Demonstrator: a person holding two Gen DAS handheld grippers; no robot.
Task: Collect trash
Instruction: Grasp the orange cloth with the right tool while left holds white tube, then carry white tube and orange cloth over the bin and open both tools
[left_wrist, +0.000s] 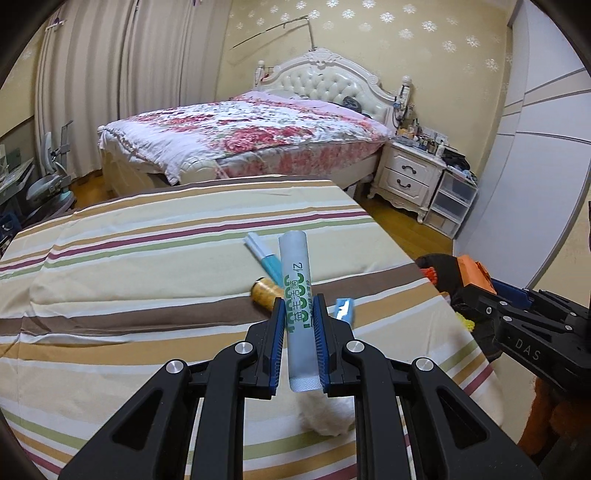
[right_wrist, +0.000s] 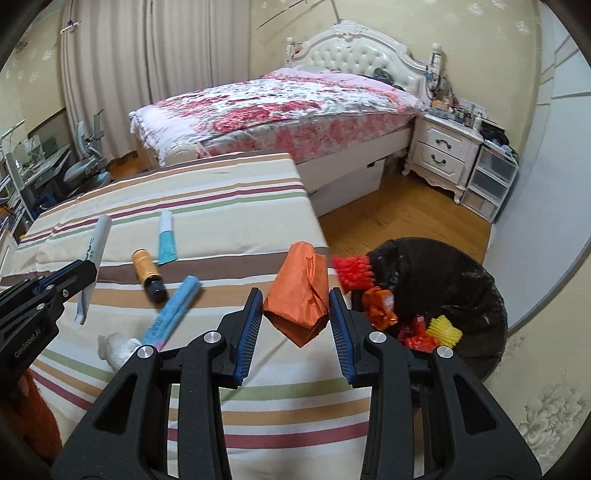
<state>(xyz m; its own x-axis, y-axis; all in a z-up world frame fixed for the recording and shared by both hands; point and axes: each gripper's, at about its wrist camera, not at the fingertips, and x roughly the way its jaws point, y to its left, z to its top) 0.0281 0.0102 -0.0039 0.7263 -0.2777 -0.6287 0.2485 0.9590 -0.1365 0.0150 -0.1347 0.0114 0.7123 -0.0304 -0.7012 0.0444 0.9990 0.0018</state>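
Note:
My left gripper is shut on a grey-white tube with green print, held upright above the striped tablecloth. My right gripper is shut on a crumpled orange paper, near the table's right edge and just left of the black-lined bin. The bin holds red, orange and yellow scraps. On the cloth lie a teal tube, an amber bottle, a blue tube and a white tissue wad. The left gripper with its tube also shows in the right wrist view.
Beyond the table stands a bed with a floral cover. A white nightstand and plastic drawers line the right wall. Wooden floor lies between bed, table and bin. A chair and desk clutter are at the far left.

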